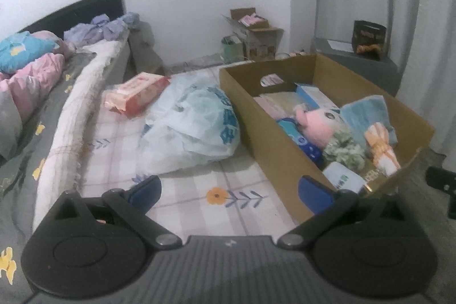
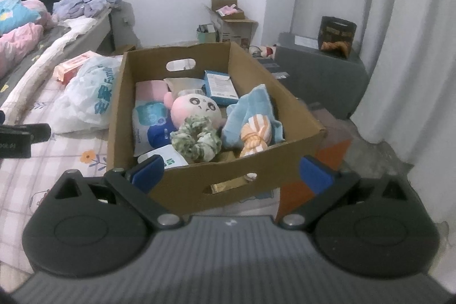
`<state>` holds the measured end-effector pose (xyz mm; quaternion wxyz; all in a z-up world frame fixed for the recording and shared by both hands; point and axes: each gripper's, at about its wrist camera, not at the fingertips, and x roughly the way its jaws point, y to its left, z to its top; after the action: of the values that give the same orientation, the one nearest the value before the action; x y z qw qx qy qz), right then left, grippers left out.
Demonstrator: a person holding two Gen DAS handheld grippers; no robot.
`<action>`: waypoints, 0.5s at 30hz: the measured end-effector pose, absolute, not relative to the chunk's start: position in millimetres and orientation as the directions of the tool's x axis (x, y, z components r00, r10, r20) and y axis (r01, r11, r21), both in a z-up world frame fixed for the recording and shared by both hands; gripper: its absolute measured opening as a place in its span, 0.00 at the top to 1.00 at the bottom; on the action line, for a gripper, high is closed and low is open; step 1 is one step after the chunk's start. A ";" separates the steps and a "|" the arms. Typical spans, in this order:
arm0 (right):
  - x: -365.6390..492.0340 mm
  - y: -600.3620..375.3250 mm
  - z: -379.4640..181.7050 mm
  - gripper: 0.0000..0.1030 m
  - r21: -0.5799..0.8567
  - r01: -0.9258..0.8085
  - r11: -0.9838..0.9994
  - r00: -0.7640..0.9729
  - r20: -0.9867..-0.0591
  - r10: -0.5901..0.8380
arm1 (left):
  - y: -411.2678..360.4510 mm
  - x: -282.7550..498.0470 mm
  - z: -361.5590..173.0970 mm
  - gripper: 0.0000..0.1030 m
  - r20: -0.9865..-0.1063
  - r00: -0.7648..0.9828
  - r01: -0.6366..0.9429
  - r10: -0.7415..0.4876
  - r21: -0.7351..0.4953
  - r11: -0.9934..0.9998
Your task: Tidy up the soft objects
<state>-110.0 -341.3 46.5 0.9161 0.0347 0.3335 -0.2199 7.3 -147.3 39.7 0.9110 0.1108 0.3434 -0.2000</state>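
Cardboard box (image 2: 199, 184) on the bed holds the pink plush (image 2: 196, 107) and scrunchie (image 2: 196, 141), dead ahead at 12 o'clock of the right gripper (image 2: 230, 171), which is nearer; jaws spread, empty. Left gripper (image 1: 230, 191) likewise spread, box at 2 o'clock.

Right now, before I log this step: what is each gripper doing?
Left gripper: open, holding nothing, over the bedsheet.
Right gripper: open wide, holding nothing, in front of the cardboard box.
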 end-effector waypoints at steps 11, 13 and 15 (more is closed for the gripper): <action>-109.7 -335.9 50.2 0.01 -0.125 0.423 0.898 0.670 -0.624 -0.402 | -159.1 -5.0 38.5 0.01 -0.710 0.638 0.473 -0.298 0.057 0.879; -111.0 -335.3 50.9 0.01 -0.126 0.422 0.898 0.670 -0.623 -0.403 | -161.2 -6.6 37.9 0.01 -0.716 0.630 0.476 -0.300 0.051 0.878; -111.6 -335.3 50.9 0.01 -0.121 0.427 0.896 0.668 -0.626 -0.403 | -162.2 -7.6 36.8 0.01 -0.721 0.628 0.468 -0.293 0.050 0.882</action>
<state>-111.6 -335.3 50.9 0.9129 0.0180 0.3385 -0.2273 -7.6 -162.2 36.8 0.8945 0.1170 0.3755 -0.2127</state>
